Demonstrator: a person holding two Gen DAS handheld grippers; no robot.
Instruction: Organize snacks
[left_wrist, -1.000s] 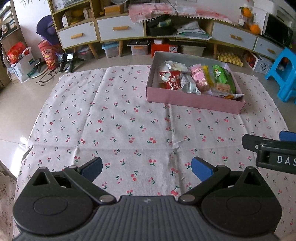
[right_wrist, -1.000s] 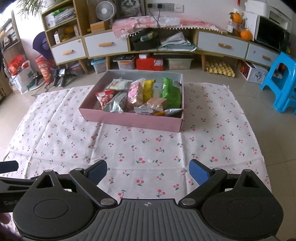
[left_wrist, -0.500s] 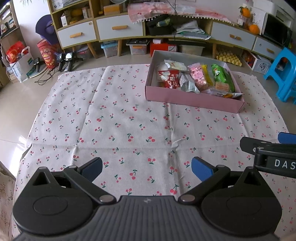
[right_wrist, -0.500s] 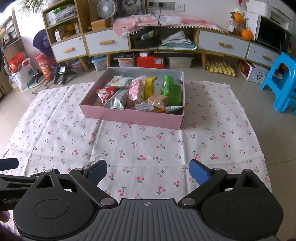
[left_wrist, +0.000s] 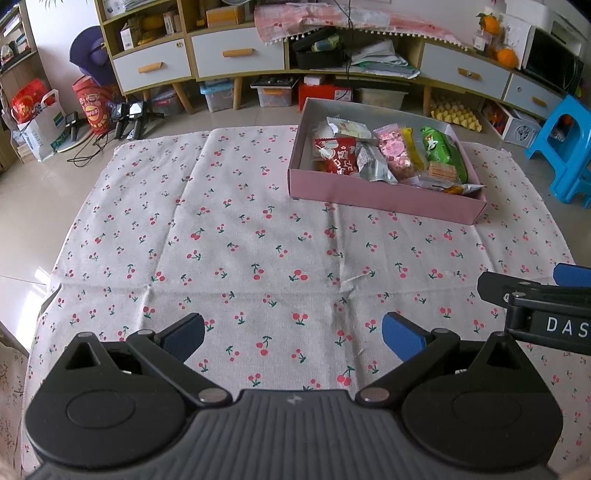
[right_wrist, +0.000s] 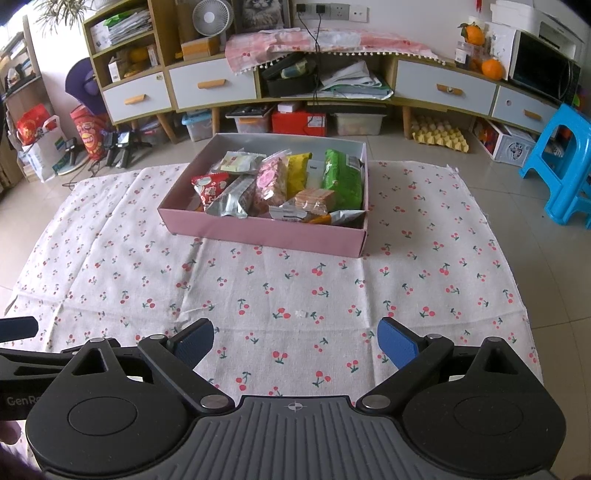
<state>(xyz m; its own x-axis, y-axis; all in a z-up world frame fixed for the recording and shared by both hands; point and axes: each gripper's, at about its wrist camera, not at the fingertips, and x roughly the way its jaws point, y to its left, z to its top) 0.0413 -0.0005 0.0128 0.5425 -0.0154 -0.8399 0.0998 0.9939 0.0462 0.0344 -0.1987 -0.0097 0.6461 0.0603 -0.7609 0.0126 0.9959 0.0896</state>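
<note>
Snack packets (right_wrist: 280, 184) in pink box (right_wrist: 258, 232): light, crinkly, slippery film; biscuits fragile. Grip by sealed edge. Left gripper (left_wrist: 293, 334) & right gripper (right_wrist: 295, 341): jaws wide apart, empty.

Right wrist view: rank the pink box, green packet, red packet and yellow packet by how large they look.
1. pink box, by far the largest.
2. green packet.
3. red packet and yellow packet: these look about alike, and both are partly covered by other snacks, so I will not rank them.
</note>
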